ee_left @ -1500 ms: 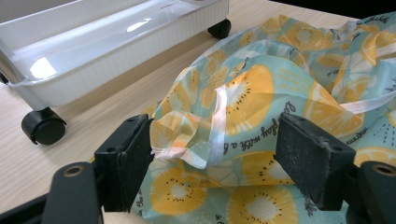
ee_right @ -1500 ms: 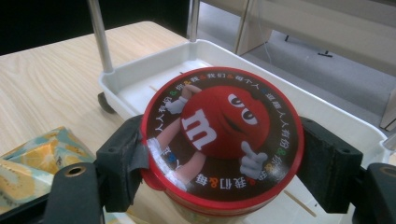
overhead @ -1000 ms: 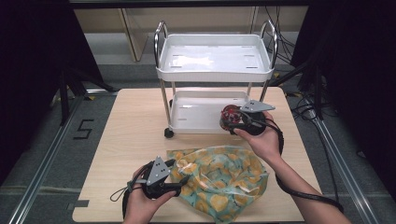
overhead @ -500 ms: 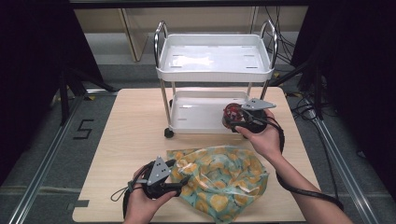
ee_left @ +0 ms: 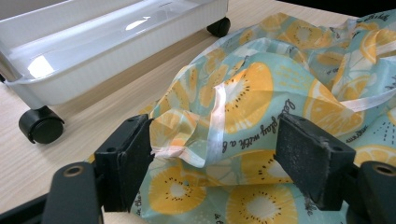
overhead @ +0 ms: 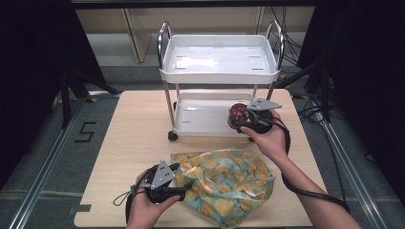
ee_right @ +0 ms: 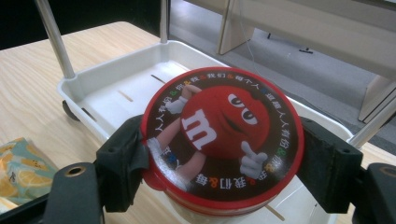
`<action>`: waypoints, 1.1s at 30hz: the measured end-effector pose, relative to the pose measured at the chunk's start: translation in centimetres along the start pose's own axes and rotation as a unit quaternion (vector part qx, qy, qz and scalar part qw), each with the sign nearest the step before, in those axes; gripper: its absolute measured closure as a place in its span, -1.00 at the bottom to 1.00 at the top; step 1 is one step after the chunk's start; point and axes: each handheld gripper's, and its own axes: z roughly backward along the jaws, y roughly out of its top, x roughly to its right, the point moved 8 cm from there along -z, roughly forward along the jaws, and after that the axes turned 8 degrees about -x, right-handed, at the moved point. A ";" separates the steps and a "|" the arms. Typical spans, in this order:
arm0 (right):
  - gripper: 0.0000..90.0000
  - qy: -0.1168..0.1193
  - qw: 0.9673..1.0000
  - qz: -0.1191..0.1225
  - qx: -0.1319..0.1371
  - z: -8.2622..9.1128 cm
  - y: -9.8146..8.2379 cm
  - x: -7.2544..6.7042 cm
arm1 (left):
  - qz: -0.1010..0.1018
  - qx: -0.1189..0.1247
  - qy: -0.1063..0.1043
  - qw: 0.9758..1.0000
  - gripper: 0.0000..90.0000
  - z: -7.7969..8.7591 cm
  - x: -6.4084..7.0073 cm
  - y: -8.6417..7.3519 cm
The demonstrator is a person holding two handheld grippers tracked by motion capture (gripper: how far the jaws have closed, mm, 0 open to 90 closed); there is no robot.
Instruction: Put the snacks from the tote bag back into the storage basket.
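While your right tool (ee_right: 219,154) clamps the tin (ee_right: 223,140) over the cart's lower tray (ee_right: 112,88), the bag (overhead: 229,183) lies behind-left, in the left tool's (ee_left: 215,158) wide jaws.

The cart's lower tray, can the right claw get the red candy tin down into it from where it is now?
Probably yes: the right claw, gripping the tin, hangs over the lower tray, with nothing between them.

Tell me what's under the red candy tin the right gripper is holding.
Below the red candy tin lies the cart's white lower tray, bare where visible. The tin's lid hides the patch of tray directly beneath it.
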 end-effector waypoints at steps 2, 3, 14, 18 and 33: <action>-0.42 0.000 1.000 -0.006 0.001 -0.1 0.1 0.0 | -0.001 0.000 0.000 1.000 -0.42 0.0 0.0 0.0; -0.42 -0.002 1.000 -0.006 0.003 -0.1 0.1 0.0 | -0.001 0.000 0.000 1.000 -0.42 0.0 0.0 0.0; -0.42 0.002 1.000 -0.015 -0.010 -0.3 0.3 0.2 | -0.002 -0.001 0.003 1.000 -0.42 0.1 -0.1 0.0; -0.42 -0.013 1.000 0.003 0.004 -0.6 0.6 0.9 | 0.009 0.000 0.003 1.000 -0.42 0.1 -0.1 0.0; -0.42 -0.009 1.000 -0.007 -0.004 -0.9 0.9 0.7 | 0.011 0.000 0.003 1.000 -0.42 0.1 0.0 0.0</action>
